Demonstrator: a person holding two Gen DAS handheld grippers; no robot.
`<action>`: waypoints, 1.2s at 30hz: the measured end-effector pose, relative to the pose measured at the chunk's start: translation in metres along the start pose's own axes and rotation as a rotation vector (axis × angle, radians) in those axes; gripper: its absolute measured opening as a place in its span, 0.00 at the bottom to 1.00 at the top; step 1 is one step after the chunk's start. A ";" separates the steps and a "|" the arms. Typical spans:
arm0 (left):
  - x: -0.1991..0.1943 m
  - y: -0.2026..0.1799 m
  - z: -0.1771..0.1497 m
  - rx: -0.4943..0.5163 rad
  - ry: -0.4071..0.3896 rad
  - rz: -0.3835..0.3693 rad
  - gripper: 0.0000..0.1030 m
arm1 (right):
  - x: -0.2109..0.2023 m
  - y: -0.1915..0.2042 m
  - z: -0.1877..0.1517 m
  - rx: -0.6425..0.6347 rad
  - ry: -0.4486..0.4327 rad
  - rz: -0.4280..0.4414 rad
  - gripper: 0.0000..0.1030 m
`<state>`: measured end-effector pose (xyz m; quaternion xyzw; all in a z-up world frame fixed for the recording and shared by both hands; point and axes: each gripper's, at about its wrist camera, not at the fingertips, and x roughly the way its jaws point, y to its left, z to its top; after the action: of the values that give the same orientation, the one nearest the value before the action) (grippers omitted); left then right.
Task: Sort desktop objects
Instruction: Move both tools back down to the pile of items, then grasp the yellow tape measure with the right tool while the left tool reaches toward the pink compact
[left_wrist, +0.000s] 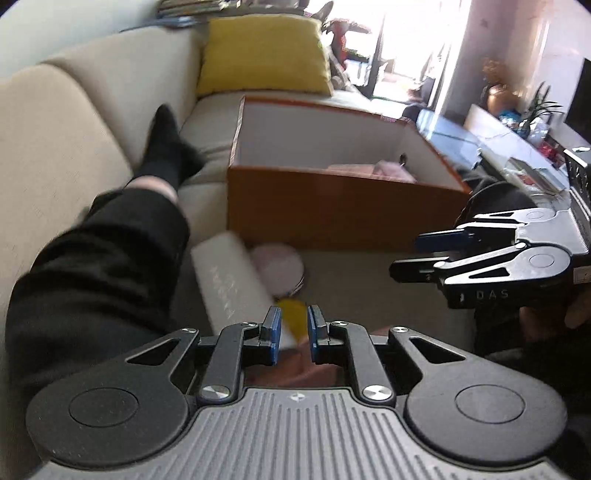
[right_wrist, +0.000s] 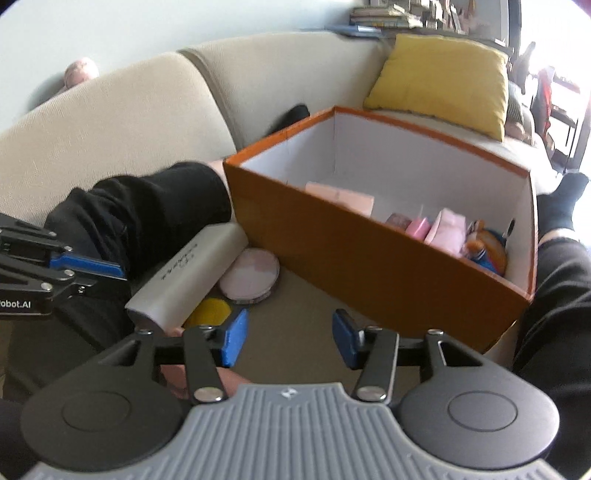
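An orange box (right_wrist: 369, 258) (left_wrist: 332, 210) with white inner walls stands open on the sofa seat, holding several pink items and a blue-and-orange thing (right_wrist: 487, 251). In front of its left corner lie a long white box (right_wrist: 192, 273) (left_wrist: 225, 277), a round pink disc (right_wrist: 251, 277) (left_wrist: 277, 267) and a yellow disc (right_wrist: 210, 312) (left_wrist: 291, 314). My right gripper (right_wrist: 290, 341) (left_wrist: 408, 253) is open and empty, just right of the yellow disc. My left gripper (left_wrist: 293, 321) (right_wrist: 88, 275) keeps a narrow gap; the yellow disc shows through it, and nothing is held.
A person's legs in black trousers (left_wrist: 96, 266) (right_wrist: 554, 280) lie on either side of the objects. The beige sofa back (right_wrist: 110, 122) and a yellow cushion (right_wrist: 439, 81) (left_wrist: 262, 55) rise behind the box. A cluttered table (left_wrist: 517, 147) stands far right.
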<state>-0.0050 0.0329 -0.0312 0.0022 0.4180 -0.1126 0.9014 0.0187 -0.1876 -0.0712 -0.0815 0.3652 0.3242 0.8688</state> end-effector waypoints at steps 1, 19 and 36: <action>0.000 0.002 -0.003 -0.004 0.008 0.013 0.16 | 0.002 0.001 0.000 0.001 0.010 0.003 0.52; 0.041 -0.006 0.013 0.050 0.107 0.092 0.24 | 0.072 -0.010 0.006 0.118 0.216 0.188 0.41; 0.057 0.016 0.019 -0.017 0.198 0.084 0.30 | 0.134 0.001 0.007 0.223 0.340 0.369 0.46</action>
<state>0.0479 0.0356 -0.0630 0.0230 0.5057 -0.0705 0.8595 0.0920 -0.1163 -0.1582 0.0293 0.5481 0.4163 0.7249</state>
